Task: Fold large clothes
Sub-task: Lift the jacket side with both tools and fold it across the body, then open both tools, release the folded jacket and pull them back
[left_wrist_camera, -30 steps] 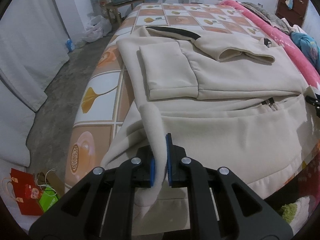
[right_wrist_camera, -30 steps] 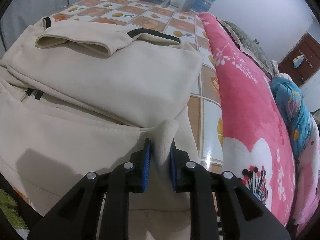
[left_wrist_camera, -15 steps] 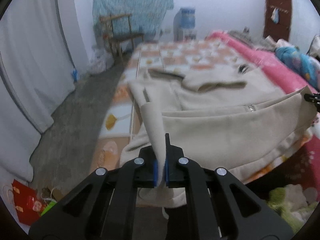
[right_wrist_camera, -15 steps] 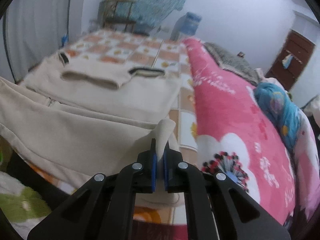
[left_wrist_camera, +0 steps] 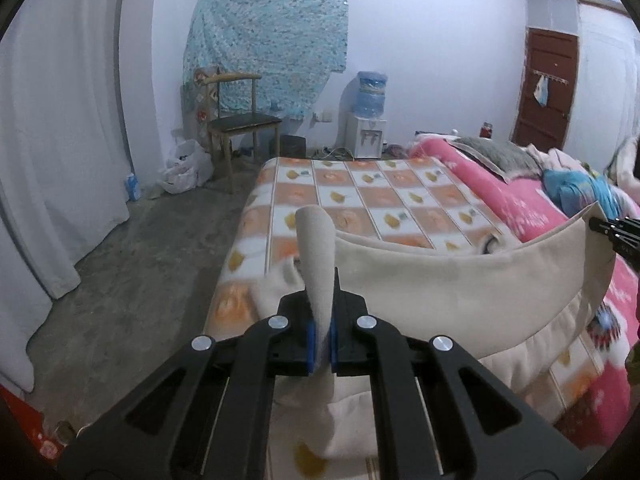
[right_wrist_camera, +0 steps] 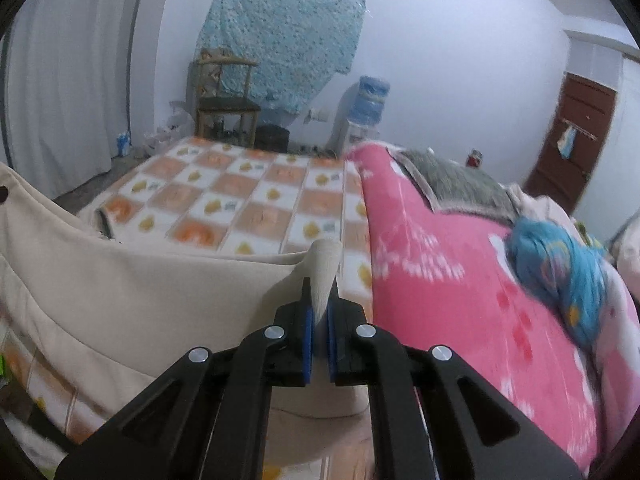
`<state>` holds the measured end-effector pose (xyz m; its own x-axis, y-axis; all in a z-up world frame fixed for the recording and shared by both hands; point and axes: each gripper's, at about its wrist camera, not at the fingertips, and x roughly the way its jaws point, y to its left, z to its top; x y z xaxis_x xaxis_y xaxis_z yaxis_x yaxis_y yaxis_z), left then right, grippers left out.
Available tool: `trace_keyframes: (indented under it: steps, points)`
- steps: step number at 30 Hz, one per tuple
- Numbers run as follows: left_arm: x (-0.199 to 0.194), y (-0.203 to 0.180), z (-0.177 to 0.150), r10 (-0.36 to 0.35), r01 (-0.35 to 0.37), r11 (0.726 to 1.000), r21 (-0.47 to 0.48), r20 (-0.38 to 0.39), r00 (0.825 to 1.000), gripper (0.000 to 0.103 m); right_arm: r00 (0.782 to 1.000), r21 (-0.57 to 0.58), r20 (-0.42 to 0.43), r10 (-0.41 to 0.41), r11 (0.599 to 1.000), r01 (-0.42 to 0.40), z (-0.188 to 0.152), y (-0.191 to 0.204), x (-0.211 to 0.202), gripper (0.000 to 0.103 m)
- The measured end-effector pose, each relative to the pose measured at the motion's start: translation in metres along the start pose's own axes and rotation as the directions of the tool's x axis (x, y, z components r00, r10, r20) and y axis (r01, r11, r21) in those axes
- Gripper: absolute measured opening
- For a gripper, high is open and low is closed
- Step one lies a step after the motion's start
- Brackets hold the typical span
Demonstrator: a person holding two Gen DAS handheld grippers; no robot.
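A large beige zip-up sweatshirt (left_wrist_camera: 460, 280) hangs stretched between my two grippers above the near end of the bed. My left gripper (left_wrist_camera: 321, 340) is shut on its left bottom corner, which sticks up between the blue pads. My right gripper (right_wrist_camera: 317, 344) is shut on the right bottom corner; the sweatshirt (right_wrist_camera: 140, 292) spreads away to the left. The right gripper's tip also shows at the right edge of the left wrist view (left_wrist_camera: 616, 230). The raised hem hides the rest of the garment lying on the bed.
The bed has an orange and white checked sheet (left_wrist_camera: 360, 196) and a pink flowered blanket (right_wrist_camera: 460, 264) along its right side, with blue clothes (right_wrist_camera: 556, 264) on it. A wooden chair (left_wrist_camera: 240, 120), a water dispenser (left_wrist_camera: 370, 120) and white curtains (left_wrist_camera: 60, 140) stand beyond.
Both grippers have lifted the sweatshirt's bottom corners up from the bed and tilted level. The hem now hangs taut between them and hides the folded sleeves.
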<state>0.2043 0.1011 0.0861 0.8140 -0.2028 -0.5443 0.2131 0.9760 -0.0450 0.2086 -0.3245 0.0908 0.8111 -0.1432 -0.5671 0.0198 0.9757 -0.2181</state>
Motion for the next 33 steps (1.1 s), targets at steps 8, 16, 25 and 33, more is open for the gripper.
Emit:
trace_keyframes:
  steps: [8,16,25,33]
  points:
    - [0.146,0.035,0.029,-0.027,0.015,0.998,-0.064,-0.192,0.981,0.006,0.987,0.087,-0.082,0.136,0.988,-0.129,0.048,-0.007,0.136,0.006]
    - [0.189,0.068,0.007,0.113,-0.157,0.98,-0.124,-0.301,0.947,0.041,0.953,0.202,-0.286,0.097,0.979,-0.039,0.004,-0.023,0.218,0.027]
    - [0.206,0.044,-0.012,-0.127,0.031,0.973,-0.23,-0.415,0.901,0.053,0.872,0.312,-0.297,0.39,0.902,-0.298,-0.001,-0.004,0.222,0.027]
    - [0.126,0.058,-0.023,0.109,-0.16,0.979,-0.128,-0.337,0.935,0.058,0.931,0.254,-0.354,0.092,0.967,0.002,-0.031,-0.041,0.147,0.036]
